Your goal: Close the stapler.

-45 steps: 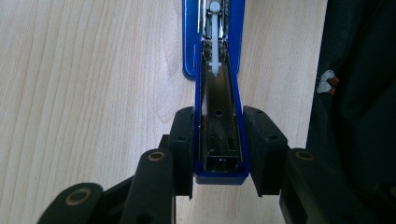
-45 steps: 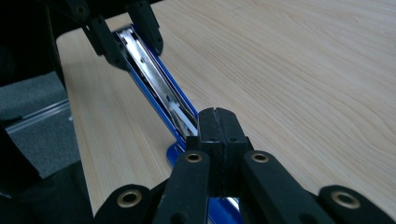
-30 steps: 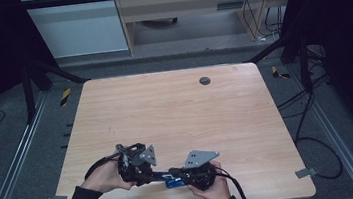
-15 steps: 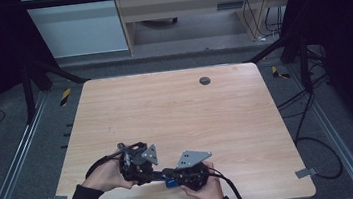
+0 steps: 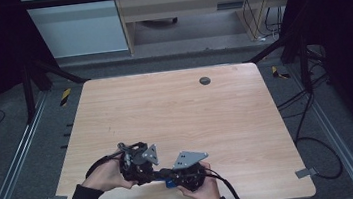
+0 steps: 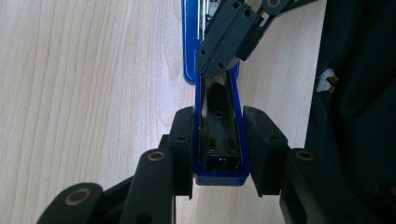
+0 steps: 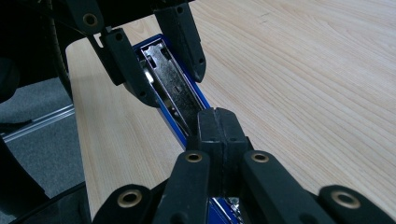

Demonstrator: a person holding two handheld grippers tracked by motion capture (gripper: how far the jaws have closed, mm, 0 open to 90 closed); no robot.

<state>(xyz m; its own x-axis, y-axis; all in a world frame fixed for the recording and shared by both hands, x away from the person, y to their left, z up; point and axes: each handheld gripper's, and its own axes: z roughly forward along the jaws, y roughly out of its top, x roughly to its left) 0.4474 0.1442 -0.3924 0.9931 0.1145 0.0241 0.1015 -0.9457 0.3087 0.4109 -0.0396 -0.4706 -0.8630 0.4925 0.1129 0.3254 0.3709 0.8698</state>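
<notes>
Wooden table [image 6: 84, 70], blue stapler [image 6: 219, 140] (open tray)

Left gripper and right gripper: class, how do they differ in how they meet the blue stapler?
The left gripper clamps the stapler from both sides, jaws apart; the right gripper has its jaws shut together. The left grips the stapler's end; the right's closed tip rests in its open metal channel. Both are black and hand-held.

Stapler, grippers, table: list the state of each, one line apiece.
Stapler: blue, lying open on the table, its metal channel exposed.
Left gripper: shut on the stapler, one pad against each blue side.
Right gripper: shut, pads pressed together, tip at the stapler's channel.
Table: wooden, bears the stapler near its front edge.
</notes>
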